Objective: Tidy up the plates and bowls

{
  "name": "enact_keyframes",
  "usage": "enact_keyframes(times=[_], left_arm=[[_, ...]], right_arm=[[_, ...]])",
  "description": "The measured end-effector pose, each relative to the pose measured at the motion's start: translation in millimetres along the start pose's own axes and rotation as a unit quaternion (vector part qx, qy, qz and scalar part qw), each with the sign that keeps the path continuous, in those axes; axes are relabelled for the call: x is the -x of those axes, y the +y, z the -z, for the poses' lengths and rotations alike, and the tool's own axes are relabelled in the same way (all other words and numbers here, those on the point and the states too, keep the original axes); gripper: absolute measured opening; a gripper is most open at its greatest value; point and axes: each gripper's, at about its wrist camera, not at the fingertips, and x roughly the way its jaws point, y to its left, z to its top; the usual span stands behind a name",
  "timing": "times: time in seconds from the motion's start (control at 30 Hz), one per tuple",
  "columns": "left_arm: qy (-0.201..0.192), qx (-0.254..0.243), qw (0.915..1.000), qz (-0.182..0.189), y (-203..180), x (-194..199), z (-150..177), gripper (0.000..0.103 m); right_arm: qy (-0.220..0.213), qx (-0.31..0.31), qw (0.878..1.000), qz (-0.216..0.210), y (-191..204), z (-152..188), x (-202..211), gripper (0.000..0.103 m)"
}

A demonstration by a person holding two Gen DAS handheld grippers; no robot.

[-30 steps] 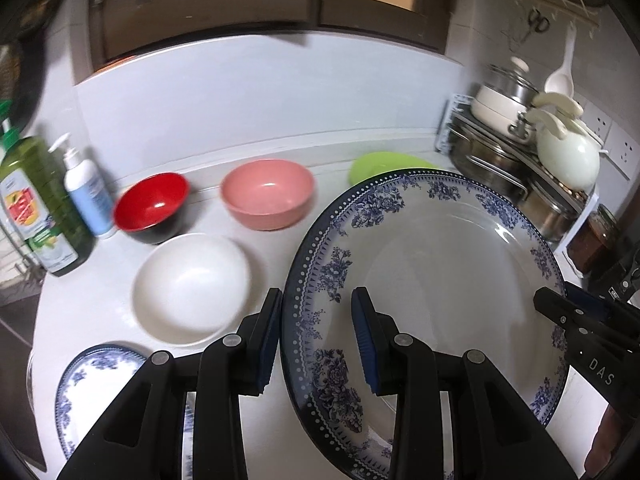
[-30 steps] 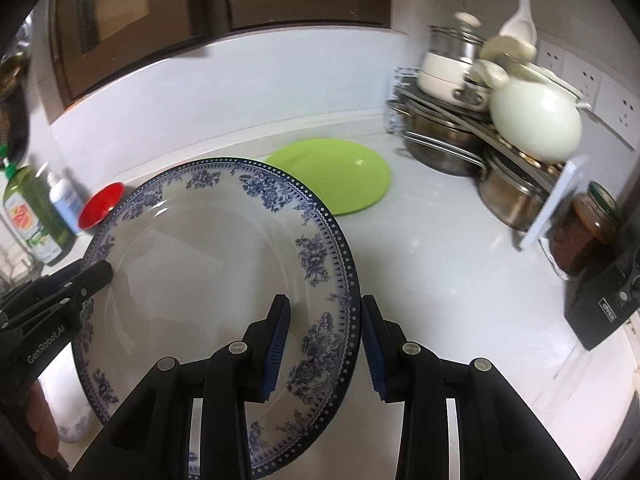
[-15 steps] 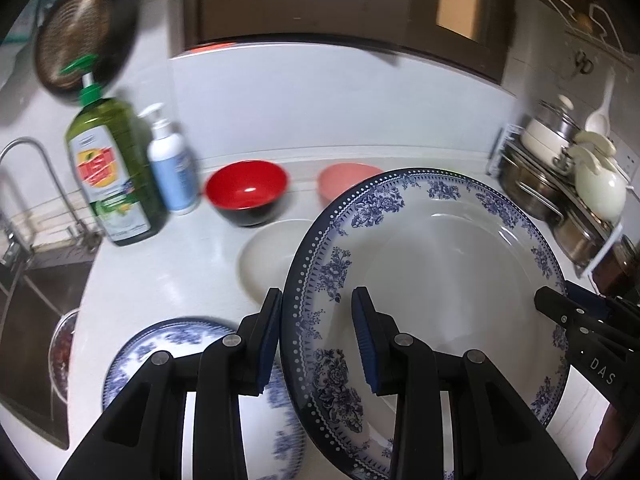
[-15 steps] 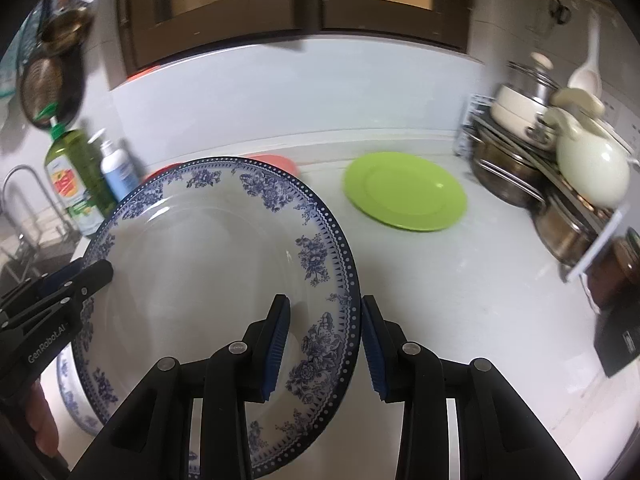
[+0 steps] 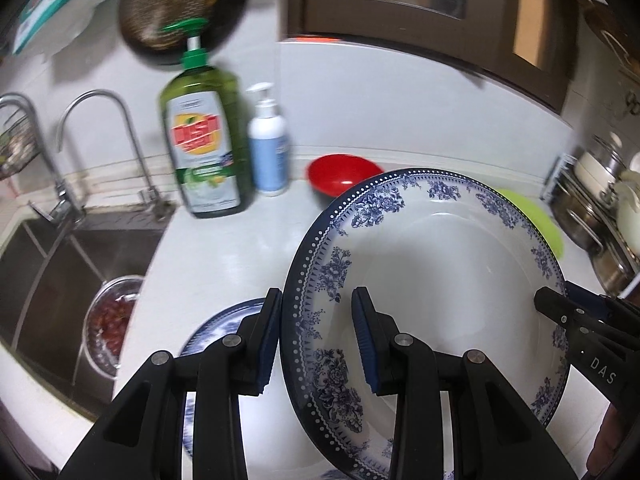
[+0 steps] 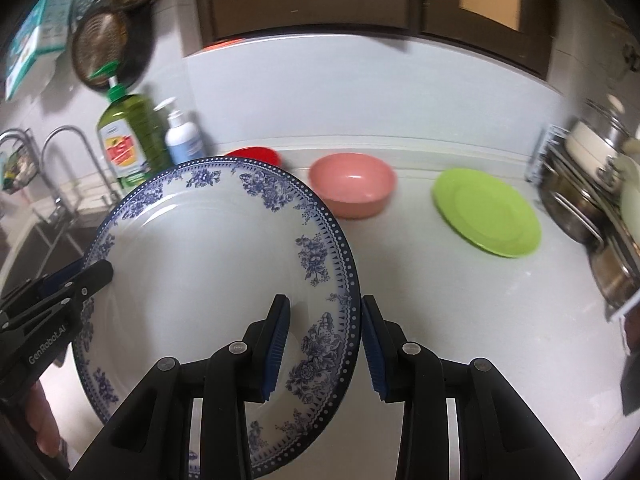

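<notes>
A large blue-and-white floral plate (image 5: 440, 280) hangs tilted above the counter, held from both sides. My left gripper (image 5: 318, 340) is shut on its left rim. My right gripper (image 6: 325, 344) is shut on the opposite rim of the same plate (image 6: 208, 264). Each gripper's tip shows at the far edge in the other's view. Under the left gripper a smaller blue-patterned plate (image 5: 224, 324) lies on the counter. A red bowl (image 5: 344, 174), a pink bowl (image 6: 352, 188) and a green plate (image 6: 486, 216) sit further back. The held plate hides the counter beneath it.
A green dish soap bottle (image 5: 204, 148) and a white pump bottle (image 5: 268, 148) stand by the wall. The sink (image 5: 52, 264) with a faucet (image 5: 132, 136) and a colander (image 5: 112, 316) of red fruit lies left. Stacked pots (image 6: 588, 200) fill the right side.
Both grippers have carried the large plate leftward toward the sink. The white bowl has dropped out of sight behind it. The small blue plate now sits under the left gripper.
</notes>
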Motion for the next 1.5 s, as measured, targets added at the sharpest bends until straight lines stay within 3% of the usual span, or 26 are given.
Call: enact_keyframes(times=[0.4, 0.77, 1.2, 1.5], left_arm=[[0.028, 0.062, 0.9956, -0.064, 68, 10, 29, 0.035], [0.071, 0.086, 0.9878, -0.109, 101, 3, 59, 0.036], [0.119, 0.097, 0.9821, -0.109, 113, -39, 77, 0.036], [0.13, 0.088, 0.9827, -0.099, 112, -53, 78, 0.036]], right_arm=[[0.026, 0.068, 0.996, -0.06, 67, 4, -25, 0.037], [0.078, 0.098, 0.987, -0.097, 106, 27, -54, 0.037], [0.129, 0.099, 0.982, -0.092, 116, 43, -97, 0.037], [0.143, 0.099, 0.982, -0.077, 114, 44, -107, 0.037]])
